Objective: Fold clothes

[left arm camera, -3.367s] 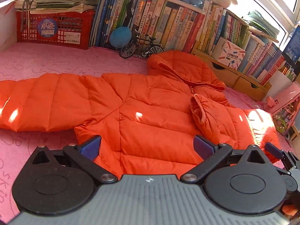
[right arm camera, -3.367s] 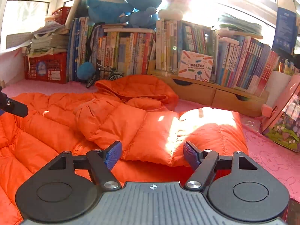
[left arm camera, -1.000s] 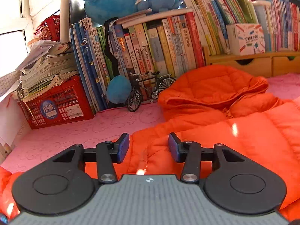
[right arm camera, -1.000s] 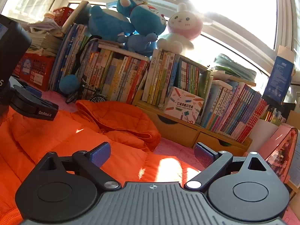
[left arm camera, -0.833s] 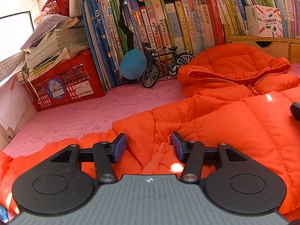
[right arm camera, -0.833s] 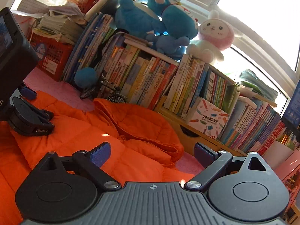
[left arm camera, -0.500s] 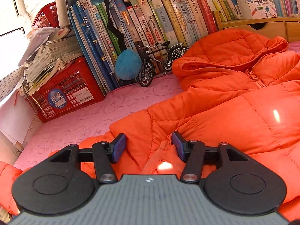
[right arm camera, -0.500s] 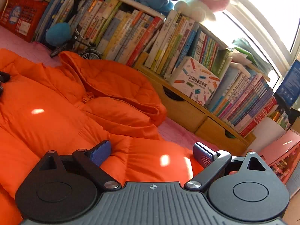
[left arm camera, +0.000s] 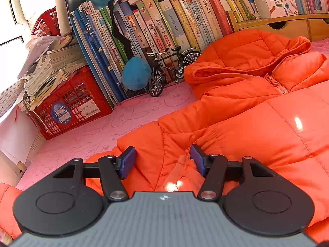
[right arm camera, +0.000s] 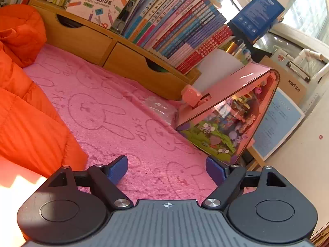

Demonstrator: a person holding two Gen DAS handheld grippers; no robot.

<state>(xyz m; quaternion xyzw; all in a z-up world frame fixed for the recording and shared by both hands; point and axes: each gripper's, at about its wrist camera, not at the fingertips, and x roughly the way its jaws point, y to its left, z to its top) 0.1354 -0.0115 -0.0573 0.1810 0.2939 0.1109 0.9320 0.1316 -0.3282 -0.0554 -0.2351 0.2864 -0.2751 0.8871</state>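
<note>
The orange puffer jacket (left arm camera: 257, 123) is lying spread across the pink blanket (right arm camera: 123, 119), its hood (left arm camera: 246, 57) bunching toward twelve o'clock near the bookshelf. It is looking soft, light and slippery, so a pinch on a seam or cuff edge should hold best.

The left gripper (left arm camera: 162, 160) is sitting over a fold of sleeve; its jaws have just been opening and are standing apart, fabric between them but unpinched. The right gripper (right arm camera: 166, 168) is hovering over bare blanket, jaws apart and just been narrowing, nothing between them.

A toy bicycle (left arm camera: 170, 68), blue ball (left arm camera: 135, 74) and red basket (left arm camera: 70, 103) are crowding eleven o'clock; a pink dollhouse (right arm camera: 232, 119) is standing at two o'clock, limiting room.
</note>
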